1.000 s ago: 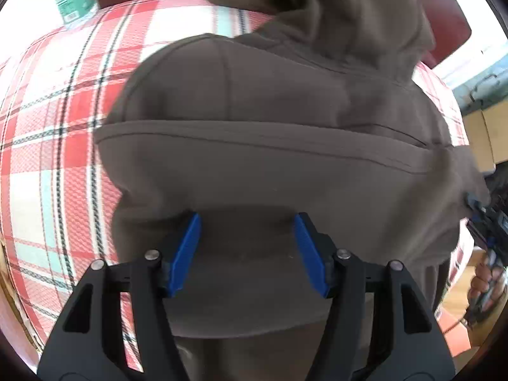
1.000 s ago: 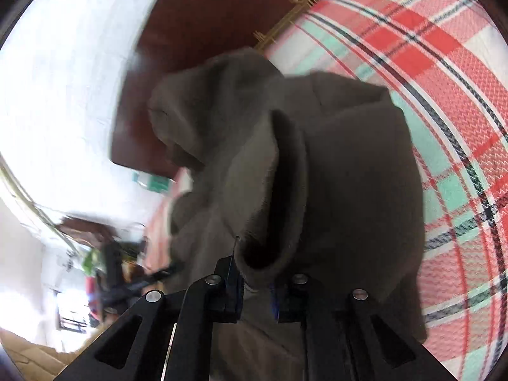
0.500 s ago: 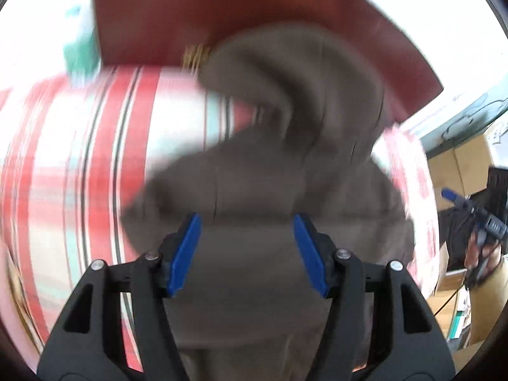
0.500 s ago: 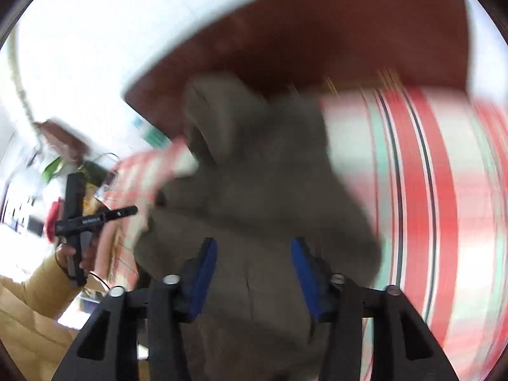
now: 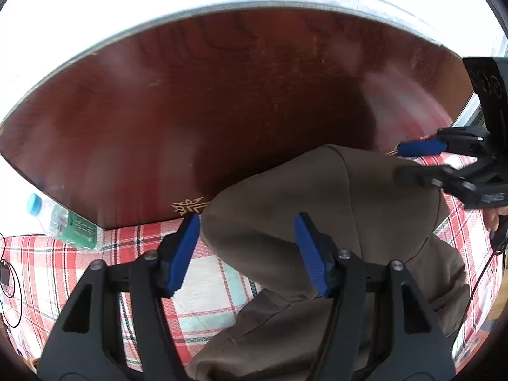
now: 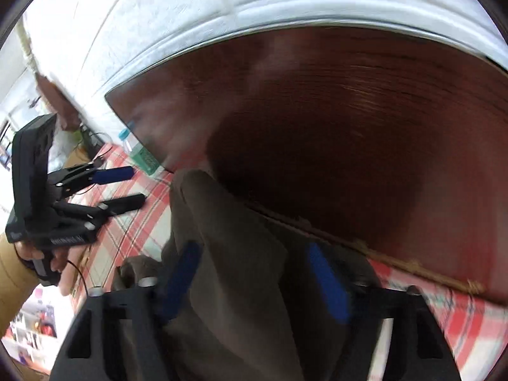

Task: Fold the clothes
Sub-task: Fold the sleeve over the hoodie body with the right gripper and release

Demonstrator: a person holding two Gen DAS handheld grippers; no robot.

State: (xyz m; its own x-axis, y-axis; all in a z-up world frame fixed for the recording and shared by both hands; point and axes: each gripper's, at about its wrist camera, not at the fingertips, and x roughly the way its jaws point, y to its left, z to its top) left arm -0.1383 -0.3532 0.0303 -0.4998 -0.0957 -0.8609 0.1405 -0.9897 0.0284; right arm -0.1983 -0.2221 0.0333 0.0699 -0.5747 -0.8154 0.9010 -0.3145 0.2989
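Left wrist view: mounted behind the left gripper [image 5: 246, 250], looking steeply down and forward, close over the plaid bed cover [image 5: 206, 289]; the wooden headboard [image 5: 222, 111] fills the upper frame.

Right wrist view: same mounting behind the right gripper [image 6: 254, 282], close, blurred, headboard [image 6: 365, 158] upper right.

Shared: headboard, brown hooded garment [image 5: 317, 216] [image 6: 235, 254], water bottle [image 5: 60, 219] [image 6: 139, 152]. Each view catches the opposite gripper at its frame edge.

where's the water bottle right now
The water bottle lies on the plaid bedcover at the left edge of the left wrist view, against the lower left corner of the dark wooden headboard, left of the brown hoodie.
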